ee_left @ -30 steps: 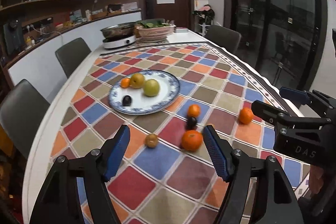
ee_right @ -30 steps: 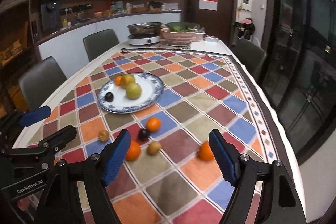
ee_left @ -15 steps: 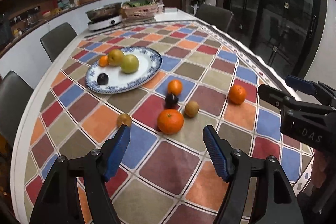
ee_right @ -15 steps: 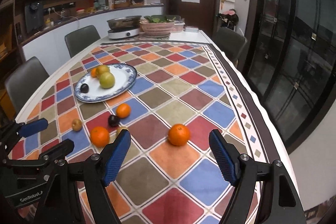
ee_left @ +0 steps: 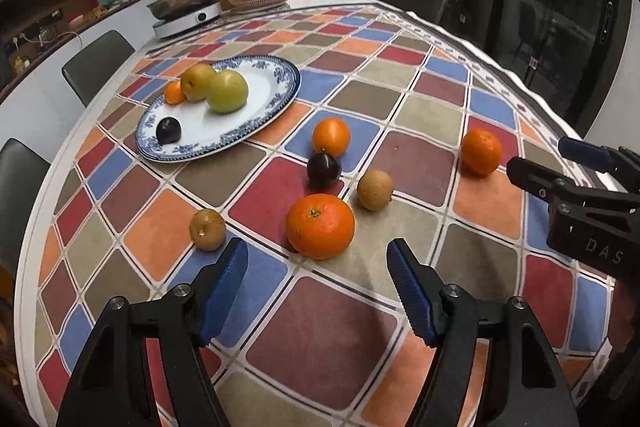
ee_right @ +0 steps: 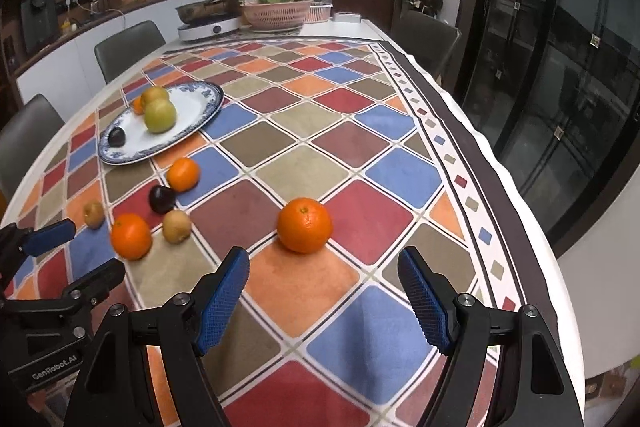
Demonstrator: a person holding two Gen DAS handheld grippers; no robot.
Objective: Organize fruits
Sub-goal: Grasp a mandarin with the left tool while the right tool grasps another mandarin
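A blue-rimmed plate holds two yellow-green fruits, a small orange and a dark plum. Loose on the checked cloth lie a big orange, a second orange, a dark plum, two brown kiwis and a far-right orange. My left gripper is open and empty, just short of the big orange. My right gripper is open and empty, just short of the far-right orange.
A hotplate with a pan and a pink basket of greens stand at the table's far end. Grey chairs line the left side and far right. The table edge runs close on the right, beside glass doors.
Both grippers have moved forward and lower toward the fruit. The big orange now sits close before the left jaws, the far-right orange close before the right jaws. No fruit has moved.
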